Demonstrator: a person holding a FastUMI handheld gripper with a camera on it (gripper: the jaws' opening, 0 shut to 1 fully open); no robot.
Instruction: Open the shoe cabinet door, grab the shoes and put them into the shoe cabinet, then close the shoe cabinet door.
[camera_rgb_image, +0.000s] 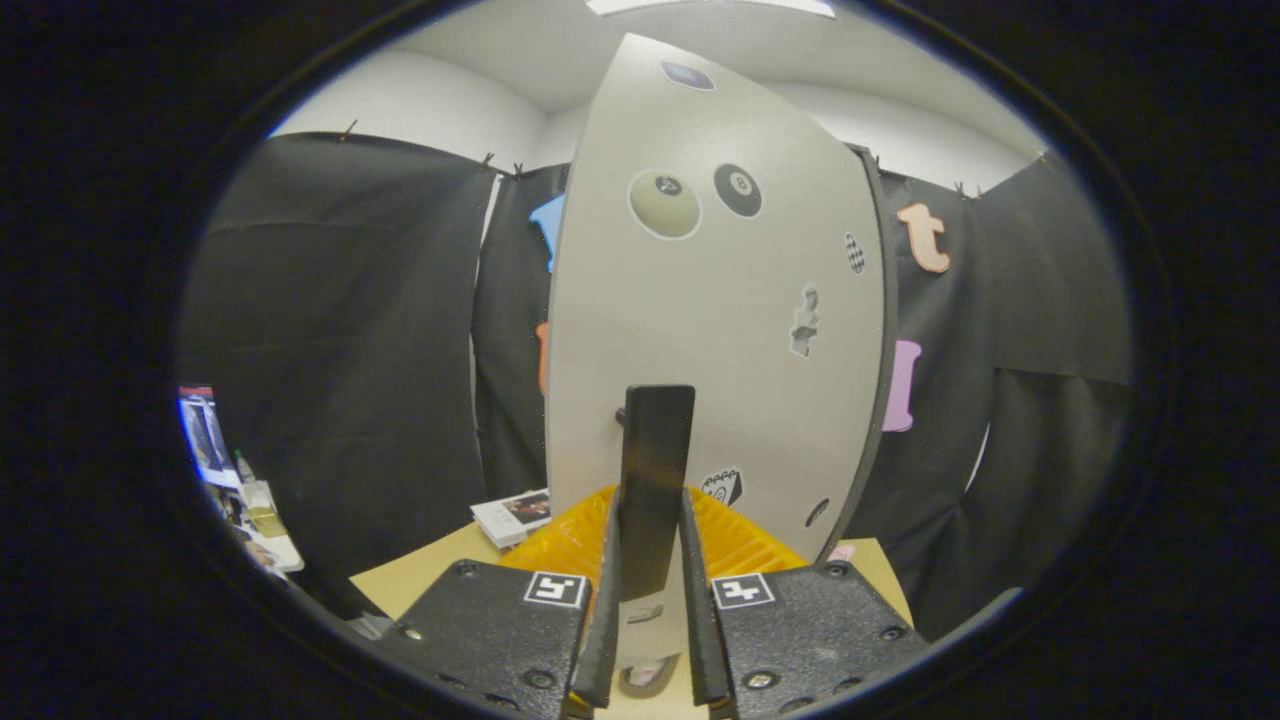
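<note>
The shoe cabinet door (720, 330) is a tall pale grey panel with several stickers, standing upright just ahead of me. Its dark edge shows along its right side. A black vertical handle (657, 450) sticks out from the door's lower part. My gripper (652, 590) is shut on this handle, and both fingers (606, 610) press its lower end from either side. No shoes can be made out here, and the door hides the cabinet's inside.
An orange ribbed surface (750, 545) lies low behind the fingers at the door's foot. A tan tabletop (420, 575) extends to the left with a small booklet (515, 517) on it. Black cloth walls surround the booth, and a cluttered white shelf (262, 520) stands far left.
</note>
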